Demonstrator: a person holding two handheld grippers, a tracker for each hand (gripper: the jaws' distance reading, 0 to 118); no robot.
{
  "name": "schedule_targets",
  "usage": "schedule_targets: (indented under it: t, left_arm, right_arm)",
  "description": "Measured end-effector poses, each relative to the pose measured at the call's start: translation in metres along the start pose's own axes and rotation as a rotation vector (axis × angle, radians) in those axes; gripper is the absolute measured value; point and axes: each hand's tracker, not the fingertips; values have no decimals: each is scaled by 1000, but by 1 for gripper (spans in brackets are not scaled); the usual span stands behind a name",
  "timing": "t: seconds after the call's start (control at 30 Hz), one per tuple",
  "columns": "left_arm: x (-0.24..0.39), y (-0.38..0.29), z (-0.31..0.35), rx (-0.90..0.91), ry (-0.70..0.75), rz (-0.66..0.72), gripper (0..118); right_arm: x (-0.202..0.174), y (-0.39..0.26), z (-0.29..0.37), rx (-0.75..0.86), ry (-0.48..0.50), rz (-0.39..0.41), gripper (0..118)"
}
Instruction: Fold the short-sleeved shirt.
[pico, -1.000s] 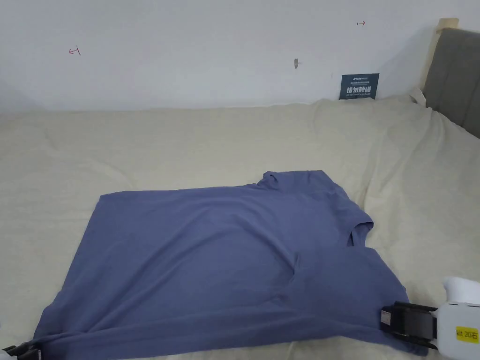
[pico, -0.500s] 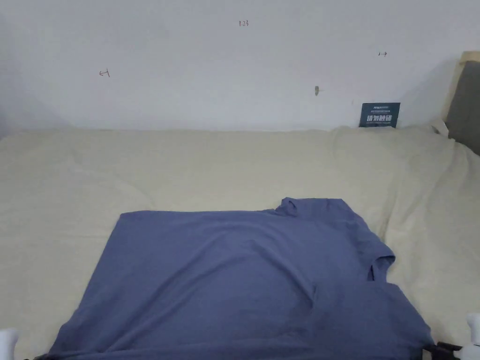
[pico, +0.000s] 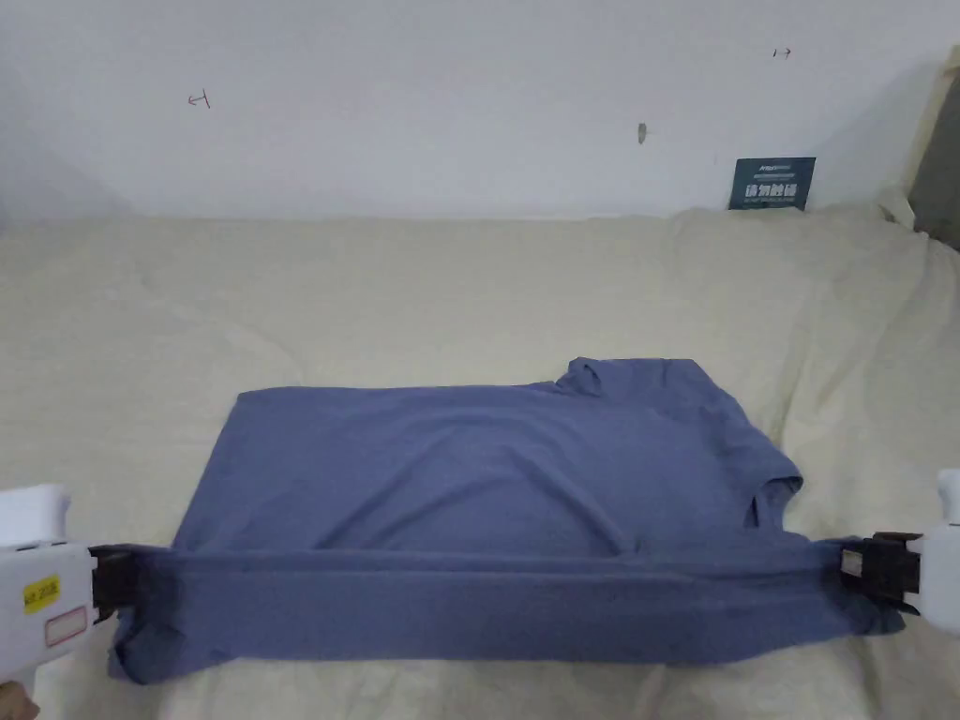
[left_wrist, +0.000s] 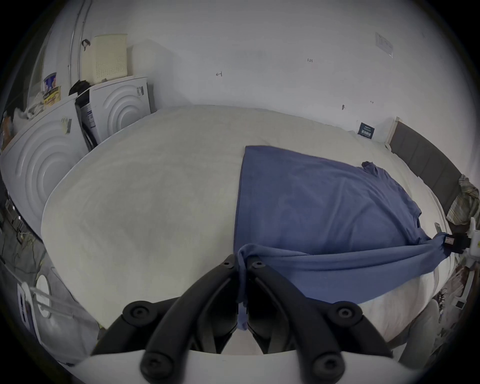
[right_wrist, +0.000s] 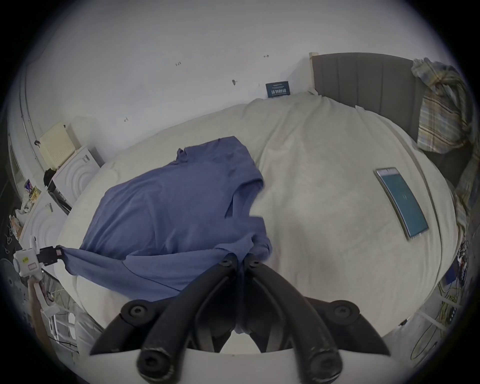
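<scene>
Short-sleeved shirt (pico: 487, 469), one, of blue-violet knit cloth, is spread on the cream-sheeted bed (pico: 469, 281), its near edge lifted off the sheet and stretched taut as a band between two grippers. At the left, the left gripper (pico: 117, 577), white-bodied with black jaws, is seen closed on the hem corner, the cloth pinched between both jaws in the left gripper view (left_wrist: 241, 262). At the right, the right gripper (pico: 858, 562) is likewise clamped on what appears to be the shoulder or sleeve corner (right_wrist: 240, 261). One flat teal-screened tablet (right_wrist: 401, 201) lies well apart on the sheet.
</scene>
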Motion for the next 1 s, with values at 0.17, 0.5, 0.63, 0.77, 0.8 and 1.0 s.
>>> schedule_targets:
  t: [0.17,0.5,0.63,0.77,0.8,1.0]
  left_arm:
    - [9,43,-54,-51,4,-11,5]
    - [17,48,-103,-145,55,-73,80]
    - [7,46,-86,-101,38,-5,112]
    - [-3,31,-53,-59,41,-5,112]
    - [-4,24,-42,-48,35,-10,112]
    - [10,-19,12,-51,1,-39,43]
  right_arm:
    - [-2,35,-43,-42,-12,-18,4]
    - [-8,49,-93,-99,-93,36,88]
    - [1,50,-82,-48,-98,59,88]
    - [3,42,-40,48,-26,32,88]
    - [5,35,-27,62,26,9,88]
    - [4,-13,23,87,105,-21,11]
